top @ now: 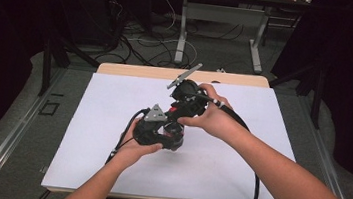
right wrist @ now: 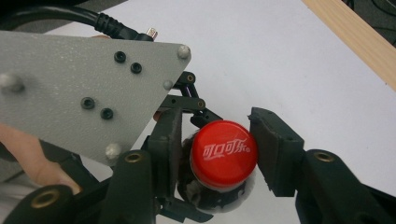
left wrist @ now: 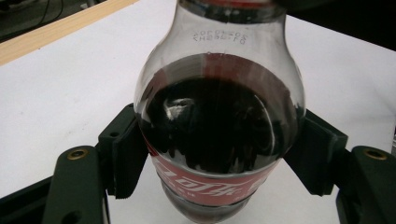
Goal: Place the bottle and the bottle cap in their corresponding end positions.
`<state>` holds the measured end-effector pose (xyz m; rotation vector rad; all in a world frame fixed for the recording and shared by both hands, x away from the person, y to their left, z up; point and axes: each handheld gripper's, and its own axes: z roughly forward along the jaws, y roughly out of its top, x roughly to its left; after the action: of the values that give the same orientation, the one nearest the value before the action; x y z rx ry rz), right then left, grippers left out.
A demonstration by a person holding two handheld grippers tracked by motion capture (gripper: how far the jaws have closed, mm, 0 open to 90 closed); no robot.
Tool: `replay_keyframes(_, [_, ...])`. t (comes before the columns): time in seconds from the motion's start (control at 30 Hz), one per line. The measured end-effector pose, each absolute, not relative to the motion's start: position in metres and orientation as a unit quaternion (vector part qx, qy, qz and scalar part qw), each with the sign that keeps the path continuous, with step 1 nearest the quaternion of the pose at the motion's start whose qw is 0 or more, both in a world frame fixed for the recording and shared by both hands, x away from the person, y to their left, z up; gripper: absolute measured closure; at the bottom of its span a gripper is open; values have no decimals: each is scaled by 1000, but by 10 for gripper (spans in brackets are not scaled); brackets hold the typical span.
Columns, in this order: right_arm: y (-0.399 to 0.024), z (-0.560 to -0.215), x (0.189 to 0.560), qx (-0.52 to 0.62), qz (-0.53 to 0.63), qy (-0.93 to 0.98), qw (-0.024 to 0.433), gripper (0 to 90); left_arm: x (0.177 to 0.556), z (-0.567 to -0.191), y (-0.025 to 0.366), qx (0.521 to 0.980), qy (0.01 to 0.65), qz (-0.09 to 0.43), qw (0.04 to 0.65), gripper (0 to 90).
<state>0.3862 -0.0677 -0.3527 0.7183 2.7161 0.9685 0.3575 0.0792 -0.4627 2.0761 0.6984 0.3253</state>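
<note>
Left gripper [left wrist: 219, 158] clamping cola bottle [left wrist: 219, 135] at belly, standing on desk [left wrist: 60, 93]. Right gripper [right wrist: 212, 154] straddling red cap [right wrist: 223, 154], jaws not visibly pinching. Bottle rigid, smooth, slippery, fairly heavy; grip ribbed cap rim for twisting.

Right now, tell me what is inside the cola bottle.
The cola bottle holds dark liquid up to its shoulder, with clear empty space above. Its red label covers the lower part, and the red cap hides the mouth.

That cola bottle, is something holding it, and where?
The left gripper clamps the cola bottle around its body; the right gripper's fingers straddle its red cap.
</note>
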Motion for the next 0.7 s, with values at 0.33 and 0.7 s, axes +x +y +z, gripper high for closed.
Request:
replay_keyframes(0.33, [-71,-351,404,133,308,941,43,610,357,-464,78,838,281,121,452,300])
replay_keyframes(0.7, [-77,-348,412,1,322,947,22,610,354,-461,78,841,272,118,453,301])
